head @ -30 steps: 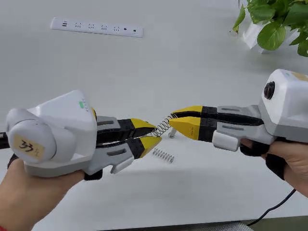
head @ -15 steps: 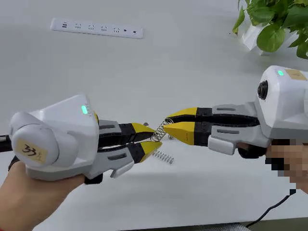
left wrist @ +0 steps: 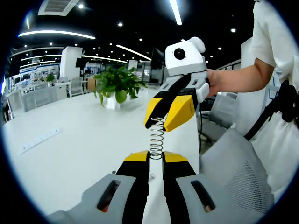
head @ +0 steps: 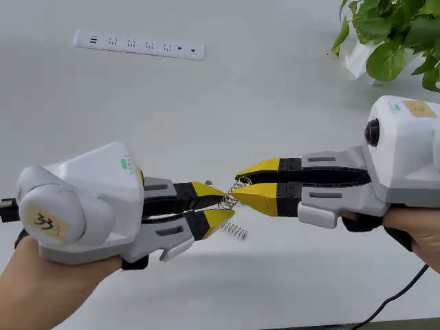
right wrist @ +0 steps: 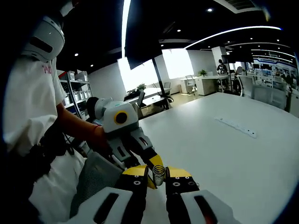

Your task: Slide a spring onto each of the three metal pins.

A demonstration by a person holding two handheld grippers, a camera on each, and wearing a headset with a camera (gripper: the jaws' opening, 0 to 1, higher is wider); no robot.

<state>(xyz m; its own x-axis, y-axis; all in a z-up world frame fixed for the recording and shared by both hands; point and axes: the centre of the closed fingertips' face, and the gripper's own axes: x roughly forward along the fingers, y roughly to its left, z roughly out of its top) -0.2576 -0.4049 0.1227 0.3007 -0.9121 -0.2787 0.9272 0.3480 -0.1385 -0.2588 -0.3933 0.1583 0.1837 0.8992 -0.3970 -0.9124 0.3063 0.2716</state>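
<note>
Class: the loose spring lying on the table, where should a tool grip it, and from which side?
Probably best to grip the loose spring mid-length, across its coils, from above: it lies on its side on the table, leaving both ends open.

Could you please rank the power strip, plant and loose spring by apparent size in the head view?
1. Green leafy plant, by area, though cropped.
2. Long white power strip.
3. Small loose metal spring.

Bright even overhead light, soft shadows; fisheye warp at edges.
</note>
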